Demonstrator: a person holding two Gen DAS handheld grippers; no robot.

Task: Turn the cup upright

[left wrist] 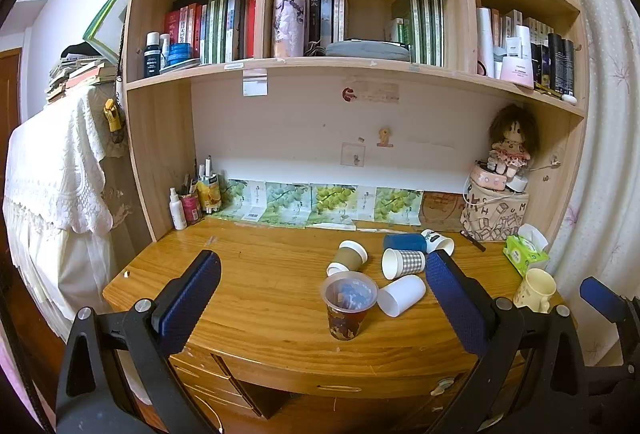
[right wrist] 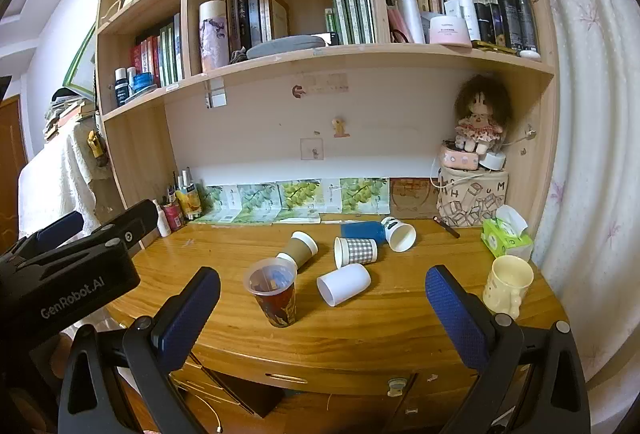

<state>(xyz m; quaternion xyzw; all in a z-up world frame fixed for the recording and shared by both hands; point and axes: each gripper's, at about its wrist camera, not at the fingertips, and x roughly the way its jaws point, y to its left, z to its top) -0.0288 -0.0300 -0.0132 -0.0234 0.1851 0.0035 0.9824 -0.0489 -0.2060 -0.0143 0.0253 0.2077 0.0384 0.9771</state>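
Several cups lie on their sides on the wooden desk (left wrist: 260, 274): a plain white cup (left wrist: 401, 295) (right wrist: 344, 284), a checked cup (left wrist: 403, 262) (right wrist: 355, 251), a brown cup with white lid (left wrist: 351, 256) (right wrist: 301, 248), a blue cup (left wrist: 404, 242) (right wrist: 363, 230) and a white printed cup (left wrist: 439, 241) (right wrist: 399, 233). A clear-topped patterned cup (left wrist: 347, 304) (right wrist: 274, 292) and a cream mug (left wrist: 536, 290) (right wrist: 507, 284) stand upright. My left gripper (left wrist: 324, 284) is open and empty, near the desk's front edge. My right gripper (right wrist: 322, 298) is open and empty, likewise held back.
A green tissue pack (left wrist: 524, 252) (right wrist: 506, 236) and a printed bag with a doll (right wrist: 472, 193) stand at the back right. Bottles and pens (left wrist: 192, 199) crowd the back left corner. Shelves of books hang above. The left gripper's body (right wrist: 68, 266) shows at the right wrist view's left.
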